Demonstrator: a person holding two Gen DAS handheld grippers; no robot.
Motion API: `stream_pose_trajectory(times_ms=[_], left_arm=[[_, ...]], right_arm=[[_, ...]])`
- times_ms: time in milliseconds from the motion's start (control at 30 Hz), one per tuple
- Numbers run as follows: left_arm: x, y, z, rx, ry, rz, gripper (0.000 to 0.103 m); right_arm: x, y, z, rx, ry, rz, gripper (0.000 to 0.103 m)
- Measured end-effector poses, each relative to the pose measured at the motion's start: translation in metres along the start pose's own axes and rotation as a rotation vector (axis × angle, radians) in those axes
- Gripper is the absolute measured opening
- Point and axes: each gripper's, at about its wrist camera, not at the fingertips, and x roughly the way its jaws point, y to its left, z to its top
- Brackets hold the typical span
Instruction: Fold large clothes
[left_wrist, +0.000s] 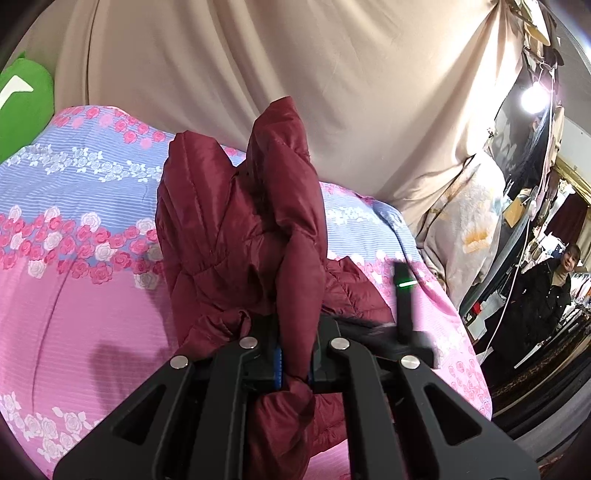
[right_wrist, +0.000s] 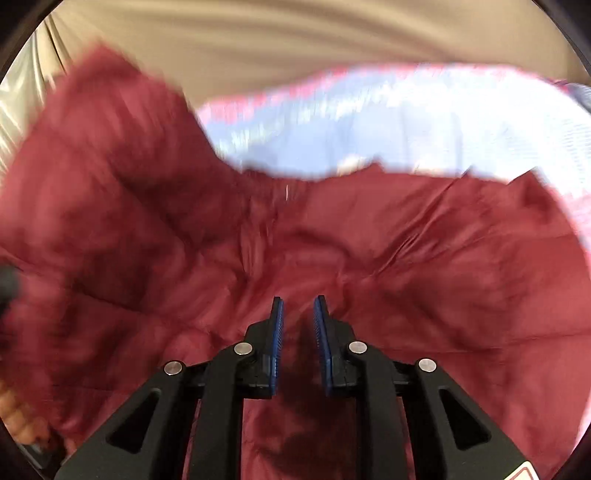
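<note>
We held the left claw (left_wrist: 294, 363) clenched on a bunched fold of the dark red quilted puffer jacket (left_wrist: 240, 229), the shiny fabric squeezed between its blue-edged pads and rising in front of the camera in two puffy peaks. The rest of the jacket trailed down onto the bed (left_wrist: 74, 295), which wore a pink and lilac cover printed with rows of roses. A beige draped curtain (left_wrist: 295, 74) hung behind the bed, and a green cushion (left_wrist: 22, 107) sat at its far left corner. To the right a person in a dark coat (left_wrist: 546, 295) stood among hanging clothes.

Our right claw (right_wrist: 298, 310) hovered over a spread panel of the same jacket, its view blurred. Its jaws stood slightly apart with nothing pinched between the blue pads (right_wrist: 277, 332), released from the cloth.
</note>
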Motion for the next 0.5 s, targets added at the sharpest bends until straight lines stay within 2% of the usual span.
stream_pose_trajectory(times_ms=[33,100,300,400,500], left_arm=[[0.001,-0.003,0.0,0.004,0.0,-0.002,0.007],[0.002,-0.01,0.0,0.018,0.001,-0.009,0.007],[0.036,-0.055,-0.001,0.119,0.065,-0.071,0.007],[0.062,-0.07,-0.005,0.129,0.105,-0.09,0.007],[0.079,-0.08,-0.007,0.139,0.123,-0.093,0.007]], right_arm=[[0.016,0.0,-0.002,0.004,0.029,0.002,0.018],[0.033,0.001,-0.002,0.01,0.03,0.036,0.015],[0.051,0.004,0.007,0.037,0.045,0.164,0.011],[0.037,-0.014,0.009,0.133,0.065,0.201,0.008],[-0.02,-0.045,0.001,0.192,-0.018,0.174,0.01]])
